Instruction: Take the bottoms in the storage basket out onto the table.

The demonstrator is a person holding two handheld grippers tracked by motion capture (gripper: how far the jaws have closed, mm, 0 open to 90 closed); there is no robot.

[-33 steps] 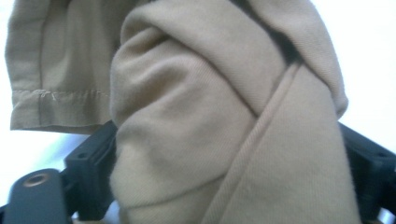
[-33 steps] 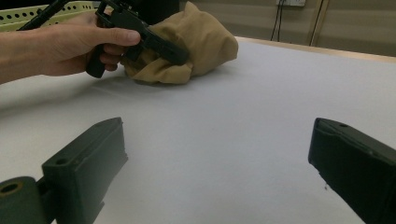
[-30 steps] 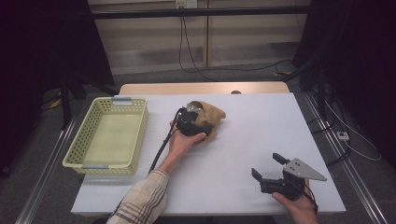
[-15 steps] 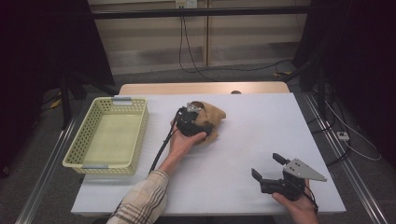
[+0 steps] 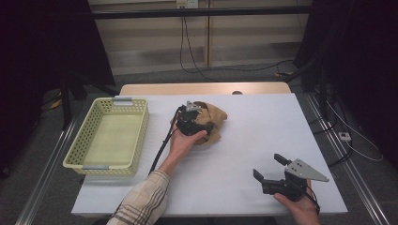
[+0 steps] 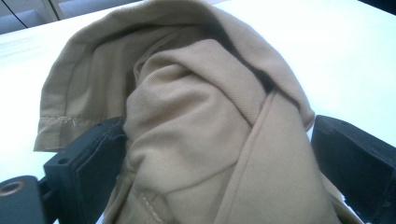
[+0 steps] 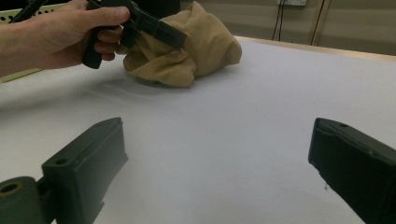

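Note:
A crumpled tan cloth (image 5: 215,121) lies in a heap near the middle of the white table (image 5: 263,126). My left gripper (image 5: 201,123) is down on its left side, and a hand in a plaid sleeve holds it. In the left gripper view the cloth (image 6: 201,140) bulges between the two black jaws, which have just been opening and now stand wide, not pressing it. My right gripper (image 5: 269,166) rests open near the table's front right, with bare table between its jaws (image 7: 217,154). From there the cloth (image 7: 201,46) and the left gripper (image 7: 154,28) show farther off.
A pale yellow mesh basket (image 5: 112,101) with nothing in it stands at the table's left. A black cable trails from the left gripper toward the front edge. Dark stands, floor cables and a wooden strip lie beyond the far edge.

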